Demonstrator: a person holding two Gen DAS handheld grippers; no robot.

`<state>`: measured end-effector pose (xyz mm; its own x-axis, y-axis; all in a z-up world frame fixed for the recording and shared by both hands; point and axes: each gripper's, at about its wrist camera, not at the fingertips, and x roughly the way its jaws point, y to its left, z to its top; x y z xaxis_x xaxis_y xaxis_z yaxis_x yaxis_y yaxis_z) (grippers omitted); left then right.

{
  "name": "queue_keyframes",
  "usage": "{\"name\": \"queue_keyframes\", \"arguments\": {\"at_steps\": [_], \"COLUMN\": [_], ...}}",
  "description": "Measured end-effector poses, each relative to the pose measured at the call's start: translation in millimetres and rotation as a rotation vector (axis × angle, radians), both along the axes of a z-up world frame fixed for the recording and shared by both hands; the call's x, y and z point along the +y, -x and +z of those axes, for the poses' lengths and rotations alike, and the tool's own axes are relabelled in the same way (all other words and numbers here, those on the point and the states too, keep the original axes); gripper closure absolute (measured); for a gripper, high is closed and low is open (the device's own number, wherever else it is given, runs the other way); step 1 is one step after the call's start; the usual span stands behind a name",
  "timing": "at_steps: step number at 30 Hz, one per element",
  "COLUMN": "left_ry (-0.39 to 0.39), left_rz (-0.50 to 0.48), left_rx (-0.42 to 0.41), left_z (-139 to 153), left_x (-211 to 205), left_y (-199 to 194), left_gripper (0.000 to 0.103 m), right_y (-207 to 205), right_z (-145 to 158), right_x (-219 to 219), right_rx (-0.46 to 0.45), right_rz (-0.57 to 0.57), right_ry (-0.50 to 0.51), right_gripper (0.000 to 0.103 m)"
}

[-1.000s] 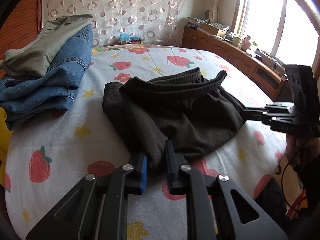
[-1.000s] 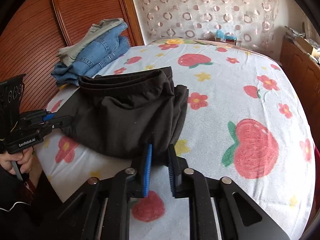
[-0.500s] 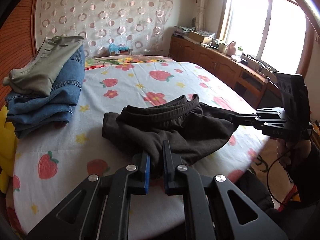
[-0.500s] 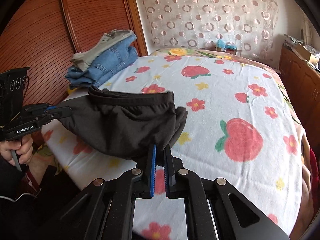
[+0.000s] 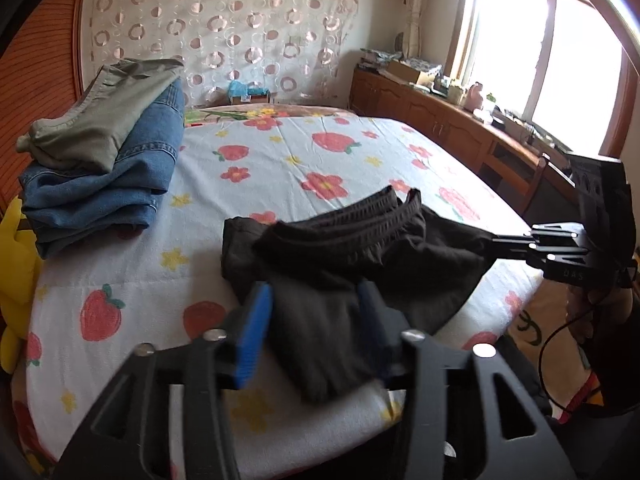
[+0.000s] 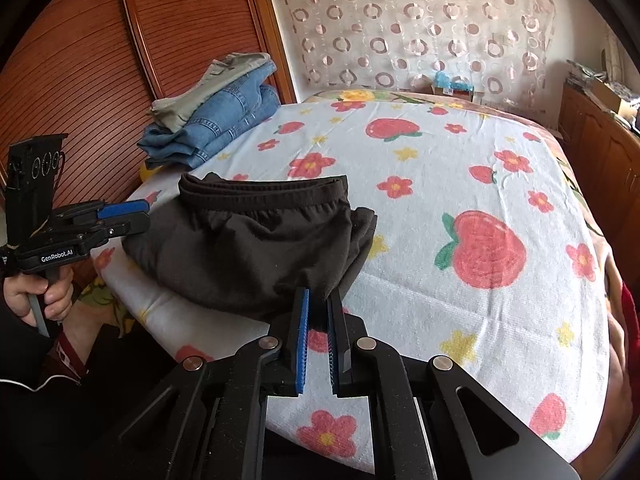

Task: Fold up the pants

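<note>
Black pants [image 5: 360, 264] lie bunched near the front edge of the bed, waistband toward the far side. My left gripper [image 5: 314, 320] is opening; a fold of the black cloth hangs loose between its blue pads [image 5: 252, 336] without being pressed. In the right wrist view the pants [image 6: 248, 248] spread out on the sheet, and my right gripper [image 6: 319, 308] is shut on their near corner. The left gripper [image 6: 140, 216] shows there at the pants' left edge, held by a hand [image 6: 40, 292]. The right gripper [image 5: 496, 245] also appears at the cloth's right end.
A folded stack of jeans with khaki pants on top [image 5: 100, 168] sits at the bed's far left corner. The bed [image 5: 280, 160] has a strawberry and flower sheet. A yellow toy [image 5: 12, 272] is at the left edge. Wooden cabinets [image 5: 440, 120] line the window side.
The left jaws have spread apart and let the cloth go slack between them. The pants, earlier held up between both grippers, have sagged onto the sheet. The right jaws stay pinched.
</note>
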<state>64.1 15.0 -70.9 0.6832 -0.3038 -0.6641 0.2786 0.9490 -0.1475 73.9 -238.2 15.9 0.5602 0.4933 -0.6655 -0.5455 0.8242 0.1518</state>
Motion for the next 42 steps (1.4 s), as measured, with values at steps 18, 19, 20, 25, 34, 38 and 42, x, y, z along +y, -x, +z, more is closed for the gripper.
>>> {"name": "queue_keyframes", "arguments": {"at_steps": [18, 19, 20, 25, 34, 38, 42], "left_ry": [-0.039, -0.042, -0.046, -0.048, -0.056, -0.053, -0.065], "left_rz": [0.044, 0.042, 0.042, 0.072, 0.082, 0.09, 0.088], "left_rx": [0.007, 0.008, 0.009, -0.01, -0.004, 0.011, 0.017], "left_z": [-9.8, -10.3, -10.8, -11.8, -17.8, -22.3, -25.7], "left_x": [3.5, 3.2, 2.9, 6.0, 5.8, 6.7, 6.4], "left_y": [-45.6, -48.1, -49.9, -52.4, -53.7, -55.1, -54.9], "left_gripper": [0.053, 0.053, 0.053, 0.053, 0.053, 0.053, 0.053], "right_y": [-54.5, -60.1, -65.4, -83.4, -102.4, -111.4, -110.0], "right_z": [3.0, 0.9, -0.9, -9.7, -17.4, -19.1, -13.4], "right_x": [20.5, 24.2, 28.2, 39.9, 44.0, 46.3, 45.0], "right_rx": [-0.042, -0.037, -0.036, -0.005, 0.068, 0.094, 0.053], "right_rz": [0.013, 0.015, 0.019, 0.033, 0.061, 0.062, 0.053], "right_ry": [0.022, 0.029, 0.035, 0.053, 0.036, 0.002, -0.009], "right_gripper": [0.076, 0.076, 0.076, 0.076, 0.076, 0.077, 0.093]}}
